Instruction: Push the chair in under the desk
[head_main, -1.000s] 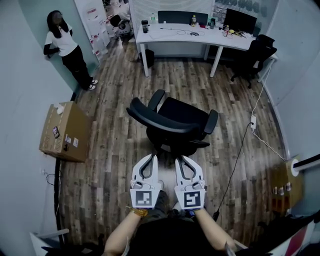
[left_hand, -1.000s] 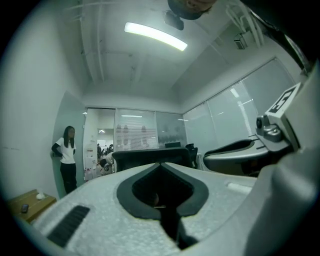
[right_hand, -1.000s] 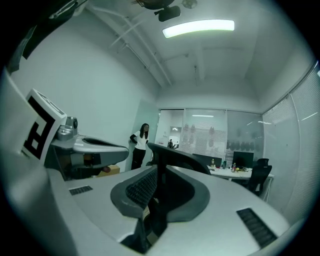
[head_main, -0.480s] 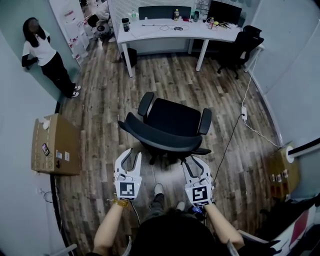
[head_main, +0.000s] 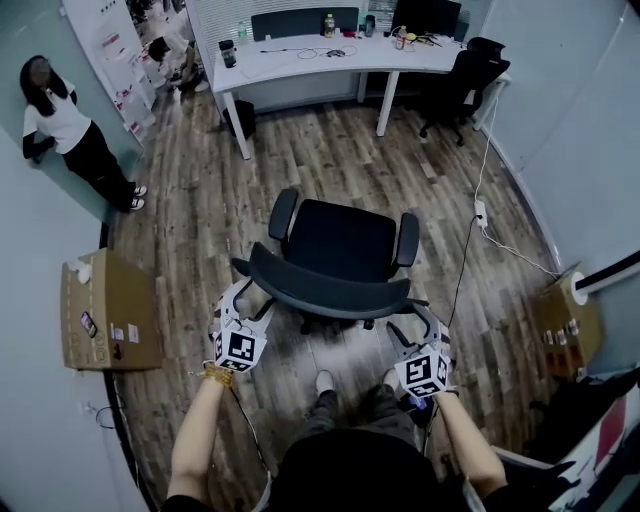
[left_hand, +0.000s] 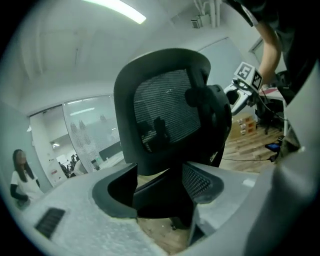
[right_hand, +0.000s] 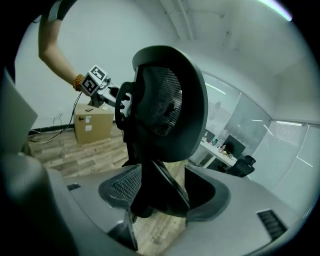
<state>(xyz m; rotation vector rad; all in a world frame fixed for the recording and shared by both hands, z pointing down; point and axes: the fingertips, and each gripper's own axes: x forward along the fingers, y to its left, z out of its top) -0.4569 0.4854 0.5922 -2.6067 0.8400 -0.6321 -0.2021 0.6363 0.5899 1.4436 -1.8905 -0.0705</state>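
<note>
A black office chair (head_main: 345, 240) stands on the wood floor, its seat facing the white desk (head_main: 330, 55) at the far wall, well short of it. The curved mesh backrest (head_main: 325, 290) is nearest me. My left gripper (head_main: 243, 298) is at the backrest's left end and my right gripper (head_main: 412, 318) at its right end. Both sets of jaws are opening. In the left gripper view the backrest (left_hand: 165, 110) fills the view, its lower frame in the gap of the left gripper (left_hand: 160, 182). In the right gripper view the backrest (right_hand: 170, 107) likewise stands in the gap of the right gripper (right_hand: 162, 192). The pads are not pressing.
A cardboard box (head_main: 105, 310) sits by the left wall and a person (head_main: 60, 130) stands further back. A second black chair (head_main: 465, 75) is at the desk's right end, a dark bin (head_main: 238, 118) under its left. A cable (head_main: 470, 250) runs across the floor on the right.
Both grippers were shut, side by side behind the chair. They have spread apart to the two ends of the backrest, and their jaws have opened. The view has closed in on the chair.
</note>
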